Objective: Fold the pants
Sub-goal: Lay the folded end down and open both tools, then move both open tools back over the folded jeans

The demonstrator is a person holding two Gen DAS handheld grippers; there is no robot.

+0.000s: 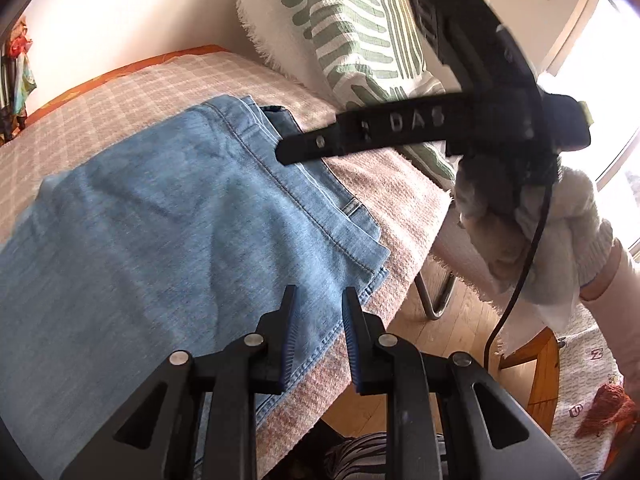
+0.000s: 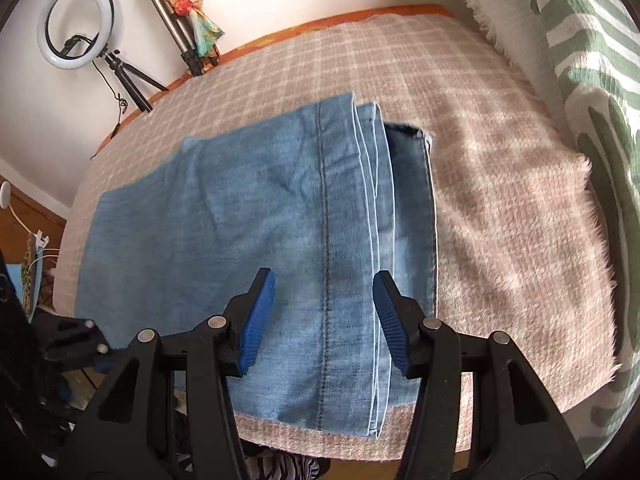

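Both hand-held grippers hover over one pair of folded blue pants (image 2: 256, 208) on the pink checked blanket (image 2: 500, 220) of my bed. My left hand-held gripper (image 1: 319, 312) has its jaws slightly apart, holding nothing, above the denim's near corner. My right hand-held gripper (image 2: 324, 300), jaws wide apart and empty, straddles the stacked hems. My gloved right hand (image 1: 560, 240) grips its handle. One ring light (image 2: 76, 24) stands behind.
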